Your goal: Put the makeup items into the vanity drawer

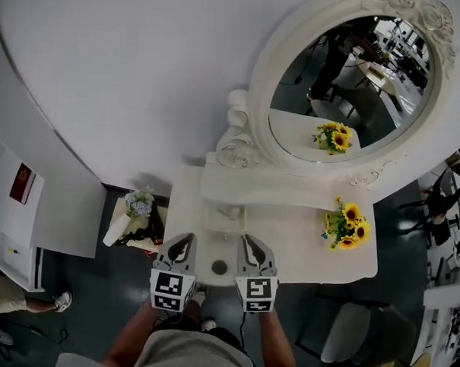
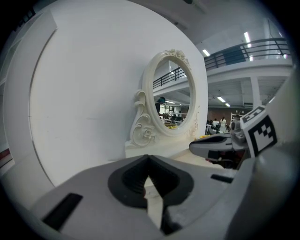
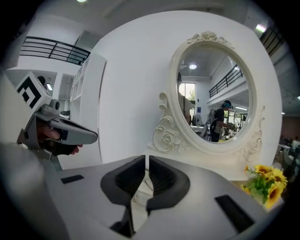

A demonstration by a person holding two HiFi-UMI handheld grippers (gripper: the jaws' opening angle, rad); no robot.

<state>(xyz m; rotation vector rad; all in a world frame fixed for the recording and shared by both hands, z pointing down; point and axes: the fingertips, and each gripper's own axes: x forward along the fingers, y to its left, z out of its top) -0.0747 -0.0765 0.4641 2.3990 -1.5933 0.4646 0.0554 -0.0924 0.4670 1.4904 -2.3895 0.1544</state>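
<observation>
The white vanity table (image 1: 303, 254) stands against the wall, with an oval mirror (image 1: 348, 85) on it. A small white tray (image 1: 225, 215) rests at the middle of its top. A small dark round item (image 1: 219, 267) lies near the front edge. No open drawer shows in any view. My left gripper (image 1: 186, 238) (image 2: 149, 159) and right gripper (image 1: 247, 239) (image 3: 146, 159) hover side by side over the front edge, one on each side of the dark item. Both point toward the mirror. Their jaws stand together with nothing between them.
A bunch of sunflowers (image 1: 348, 224) sits on the table's right part. Left of the vanity is a low stand with pale flowers (image 1: 139, 204). A white chair (image 1: 346, 336) stands at the front right. White boards (image 1: 54, 202) lean at the left.
</observation>
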